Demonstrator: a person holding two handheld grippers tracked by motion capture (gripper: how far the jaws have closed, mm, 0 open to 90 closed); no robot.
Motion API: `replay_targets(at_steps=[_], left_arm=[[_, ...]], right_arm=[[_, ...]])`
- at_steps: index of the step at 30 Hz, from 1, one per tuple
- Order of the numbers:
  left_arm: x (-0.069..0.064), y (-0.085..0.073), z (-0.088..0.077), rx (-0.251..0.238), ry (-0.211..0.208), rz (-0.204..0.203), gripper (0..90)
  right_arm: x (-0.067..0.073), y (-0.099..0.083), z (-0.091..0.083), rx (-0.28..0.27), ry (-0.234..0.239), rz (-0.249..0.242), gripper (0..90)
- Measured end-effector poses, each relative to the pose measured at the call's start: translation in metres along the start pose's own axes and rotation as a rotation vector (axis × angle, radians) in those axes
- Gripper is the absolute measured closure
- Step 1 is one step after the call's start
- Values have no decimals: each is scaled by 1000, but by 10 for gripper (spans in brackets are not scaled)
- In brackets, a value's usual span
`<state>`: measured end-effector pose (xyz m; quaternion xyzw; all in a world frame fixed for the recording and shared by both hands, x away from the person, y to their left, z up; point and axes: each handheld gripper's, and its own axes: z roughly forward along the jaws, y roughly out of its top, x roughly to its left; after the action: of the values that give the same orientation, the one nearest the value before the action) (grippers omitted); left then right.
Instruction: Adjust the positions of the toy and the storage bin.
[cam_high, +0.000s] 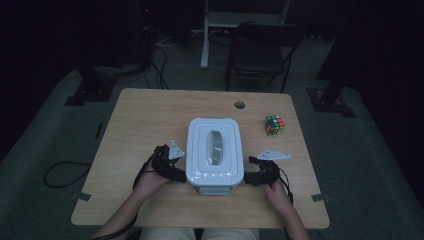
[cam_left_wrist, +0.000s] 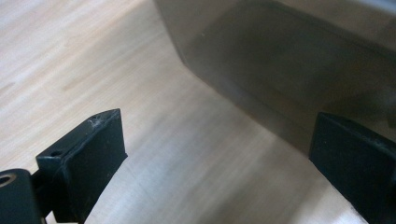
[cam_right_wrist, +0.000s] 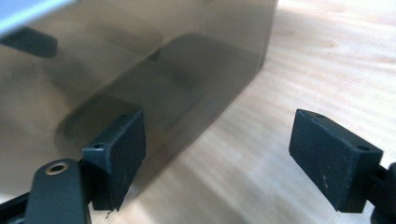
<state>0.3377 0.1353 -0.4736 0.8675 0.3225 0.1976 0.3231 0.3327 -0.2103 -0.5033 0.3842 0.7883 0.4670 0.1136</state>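
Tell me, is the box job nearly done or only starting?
Only starting, I think. Done: both grippers are in place, the left gripper and right gripper on either side of the lidded box. In hand: nothing yet, both stand open. Left: gripping it and moving it or opening its lid.

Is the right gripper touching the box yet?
Cannot tell. In the right gripper view its open fingers sit hard against the smoky wall of the box, one overlapping it, but no gap or contact is plain. The high view is too dark.

The left tool (cam_left_wrist: 217, 154) gapes over the wooden table (cam_left_wrist: 70, 56), one jaw against the box (cam_left_wrist: 289, 60).
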Motion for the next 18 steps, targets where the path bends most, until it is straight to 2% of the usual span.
replay_targets(at_steps=[4,5,6,7,9,10,13,15,18], left_arm=[[-2,-1,-1,4,-5,10,43],[0,-5,1,11,-34,10,38],[2,-6,3,1,-32,3,37],[4,-8,6,-13,-28,-12,34],[12,-11,13,-13,-51,-49,33],[15,-12,17,-11,-47,-61,33],[27,-14,23,-42,-60,-122,33],[34,-13,27,-54,-58,-137,33],[43,-9,29,-69,-43,-156,33]], right_arm=[[1,-5,-3,-5,0,11,186],[1,-8,-4,-9,-9,11,175],[0,-8,-5,-7,-11,9,157],[-1,-8,-4,-6,-22,0,126],[-4,-6,-3,2,-48,-8,133],[-6,-5,-2,0,-58,-11,133],[-18,0,1,-4,-81,8,133],[-25,4,3,-22,-108,15,133],[-35,9,7,-53,-118,46,131]])
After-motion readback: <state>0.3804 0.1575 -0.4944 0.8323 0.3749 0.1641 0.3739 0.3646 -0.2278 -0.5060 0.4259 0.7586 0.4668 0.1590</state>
